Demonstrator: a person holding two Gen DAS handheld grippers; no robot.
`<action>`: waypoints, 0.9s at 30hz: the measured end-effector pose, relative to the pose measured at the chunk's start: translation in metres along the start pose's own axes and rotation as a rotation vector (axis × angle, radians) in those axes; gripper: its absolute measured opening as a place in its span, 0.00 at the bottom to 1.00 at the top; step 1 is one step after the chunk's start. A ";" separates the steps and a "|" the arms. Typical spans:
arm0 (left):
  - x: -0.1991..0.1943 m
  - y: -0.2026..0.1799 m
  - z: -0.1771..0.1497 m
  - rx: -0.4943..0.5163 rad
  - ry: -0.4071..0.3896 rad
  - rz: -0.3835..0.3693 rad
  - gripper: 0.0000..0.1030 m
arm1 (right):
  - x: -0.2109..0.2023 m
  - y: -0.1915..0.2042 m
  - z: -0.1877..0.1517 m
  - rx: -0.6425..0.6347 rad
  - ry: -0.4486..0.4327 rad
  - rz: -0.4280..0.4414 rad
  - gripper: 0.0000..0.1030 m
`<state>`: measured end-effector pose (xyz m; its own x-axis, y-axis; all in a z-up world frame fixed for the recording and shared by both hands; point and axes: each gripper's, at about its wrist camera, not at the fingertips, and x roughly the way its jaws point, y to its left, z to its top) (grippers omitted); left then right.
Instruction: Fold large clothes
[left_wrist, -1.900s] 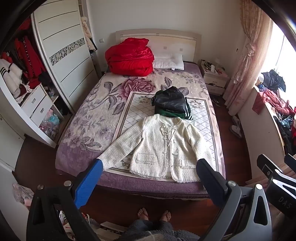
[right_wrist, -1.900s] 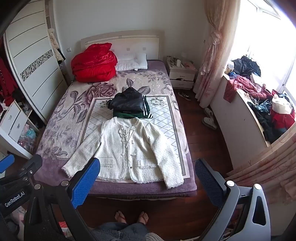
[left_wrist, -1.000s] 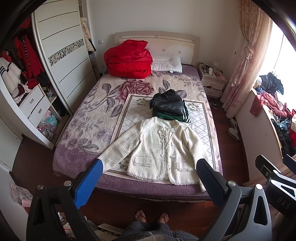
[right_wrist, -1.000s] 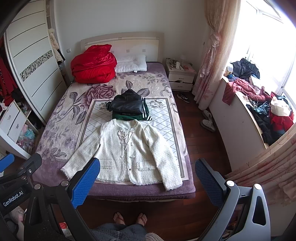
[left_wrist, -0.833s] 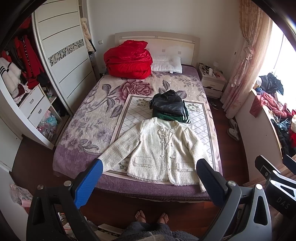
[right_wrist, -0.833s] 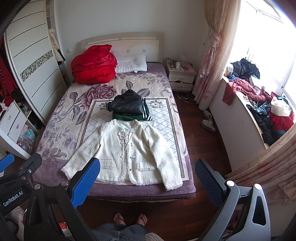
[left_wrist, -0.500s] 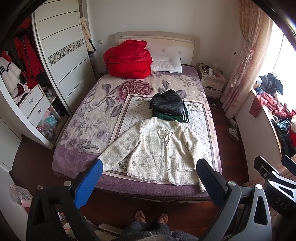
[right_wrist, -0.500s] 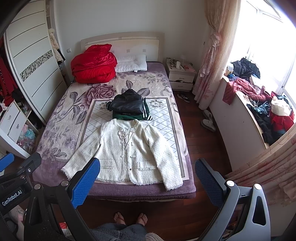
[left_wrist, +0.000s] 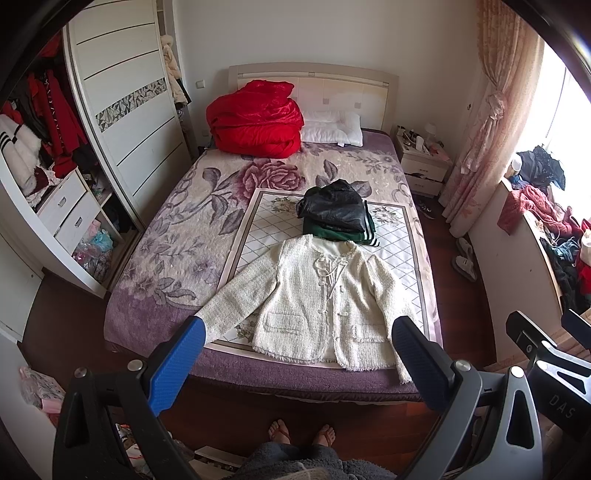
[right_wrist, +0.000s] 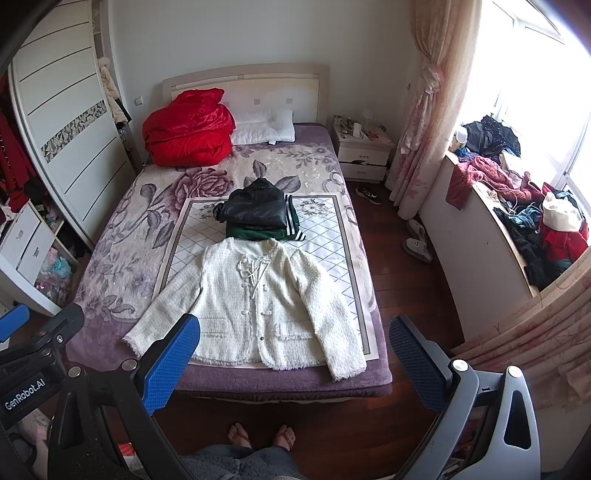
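White jacket (left_wrist: 325, 295) spread flat on bed (left_wrist: 177, 236).
Left tongs (left_wrist: 295, 343) and right tongs (right_wrist: 293, 341) hover above its hem, wide open, empty.

A home bedroom: a bed (left_wrist: 155, 236) with a pillow (left_wrist: 332, 127), wardrobe (left_wrist: 125, 110), nightstand (left_wrist: 421, 166) and curtains (right_wrist: 428, 110).

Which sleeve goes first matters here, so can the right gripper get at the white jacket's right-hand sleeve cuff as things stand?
Probably yes: the right gripper is open, and nothing lies between it and the white jacket cuff at the bed edge.
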<state>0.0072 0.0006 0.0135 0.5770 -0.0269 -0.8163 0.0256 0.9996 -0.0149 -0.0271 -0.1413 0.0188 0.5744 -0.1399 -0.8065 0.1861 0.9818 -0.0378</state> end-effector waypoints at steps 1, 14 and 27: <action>0.000 -0.001 0.001 0.000 0.000 0.000 1.00 | 0.000 0.000 0.000 0.000 -0.001 -0.001 1.00; 0.000 0.001 -0.001 0.001 -0.002 -0.002 1.00 | 0.000 0.000 0.000 0.000 -0.001 0.000 1.00; 0.001 -0.002 0.000 -0.002 0.000 -0.003 1.00 | -0.002 0.001 0.005 0.000 -0.003 0.000 1.00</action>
<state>0.0077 -0.0017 0.0130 0.5770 -0.0298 -0.8162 0.0254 0.9995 -0.0186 -0.0237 -0.1407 0.0233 0.5771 -0.1406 -0.8045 0.1861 0.9818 -0.0381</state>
